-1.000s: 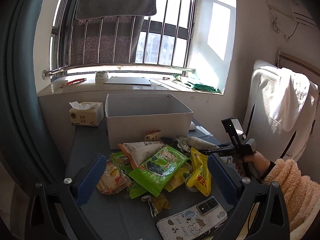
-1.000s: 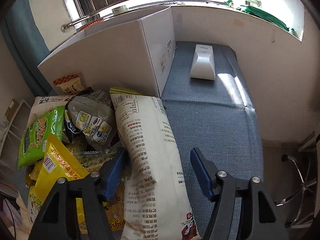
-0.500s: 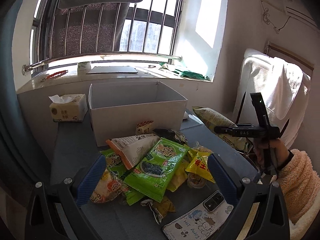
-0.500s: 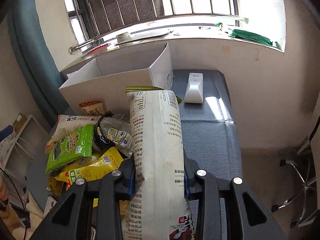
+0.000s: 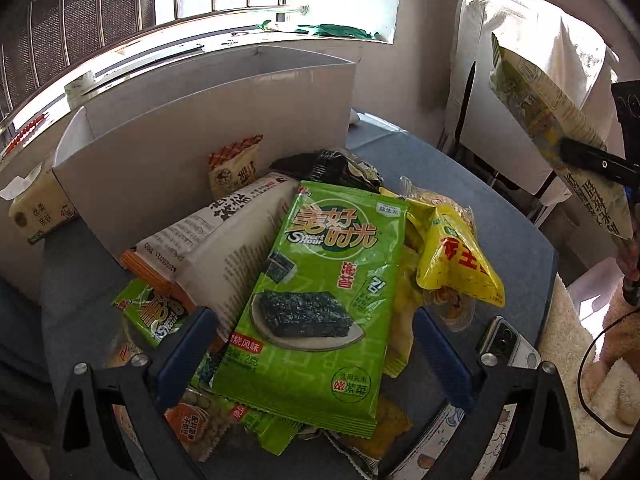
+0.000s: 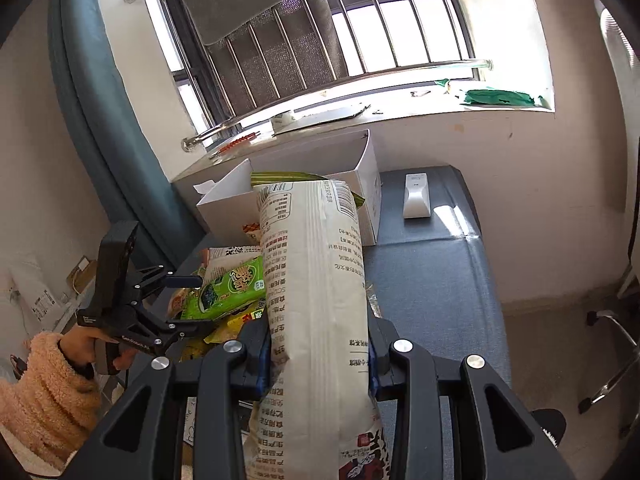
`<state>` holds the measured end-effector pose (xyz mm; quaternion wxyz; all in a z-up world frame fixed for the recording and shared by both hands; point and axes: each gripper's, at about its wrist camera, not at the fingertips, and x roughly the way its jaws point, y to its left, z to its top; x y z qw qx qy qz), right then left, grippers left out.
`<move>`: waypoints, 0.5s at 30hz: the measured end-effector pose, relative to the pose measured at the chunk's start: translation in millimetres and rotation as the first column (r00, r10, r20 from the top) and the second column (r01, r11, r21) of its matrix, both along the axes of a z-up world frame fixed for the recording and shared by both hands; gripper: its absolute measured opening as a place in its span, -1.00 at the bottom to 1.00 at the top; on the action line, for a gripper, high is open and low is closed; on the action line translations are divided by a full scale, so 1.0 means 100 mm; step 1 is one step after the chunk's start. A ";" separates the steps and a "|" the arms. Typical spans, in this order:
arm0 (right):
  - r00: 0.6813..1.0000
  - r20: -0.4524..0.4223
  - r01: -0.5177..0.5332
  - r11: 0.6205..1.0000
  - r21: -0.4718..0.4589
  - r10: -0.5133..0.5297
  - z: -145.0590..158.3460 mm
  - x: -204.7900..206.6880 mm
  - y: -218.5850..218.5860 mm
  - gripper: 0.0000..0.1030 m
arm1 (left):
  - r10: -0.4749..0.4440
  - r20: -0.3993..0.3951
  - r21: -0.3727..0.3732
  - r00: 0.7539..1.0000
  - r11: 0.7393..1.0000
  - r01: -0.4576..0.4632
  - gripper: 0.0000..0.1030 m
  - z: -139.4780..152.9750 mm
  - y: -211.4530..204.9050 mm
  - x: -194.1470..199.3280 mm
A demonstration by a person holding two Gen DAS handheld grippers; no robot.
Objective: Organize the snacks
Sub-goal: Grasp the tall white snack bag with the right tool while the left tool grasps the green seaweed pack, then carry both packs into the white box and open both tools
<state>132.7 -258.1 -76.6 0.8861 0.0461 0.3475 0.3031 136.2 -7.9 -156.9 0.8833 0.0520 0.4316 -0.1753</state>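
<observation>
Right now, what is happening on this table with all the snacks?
A person is sorting snacks into a white box. The right gripper is shut on a long white bag, lifted above the pile. The left gripper, jaws wide but closing, straddles a green seaweed packet without pressing it.

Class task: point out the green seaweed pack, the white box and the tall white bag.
Seaweed pack point(image 5: 320, 300), left wrist view, middle of its front.
White box point(image 5: 192, 136), left wrist view, front wall.
White bag point(image 6: 316, 280), right wrist view, printed back.
</observation>
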 end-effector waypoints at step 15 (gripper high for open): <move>1.000 0.022 0.007 1.000 0.005 -0.007 0.05 -0.08 0.11 -0.26 | 0.159 0.176 -0.092 0.971 0.985 -0.145 0.39 0.58 0.25 -0.60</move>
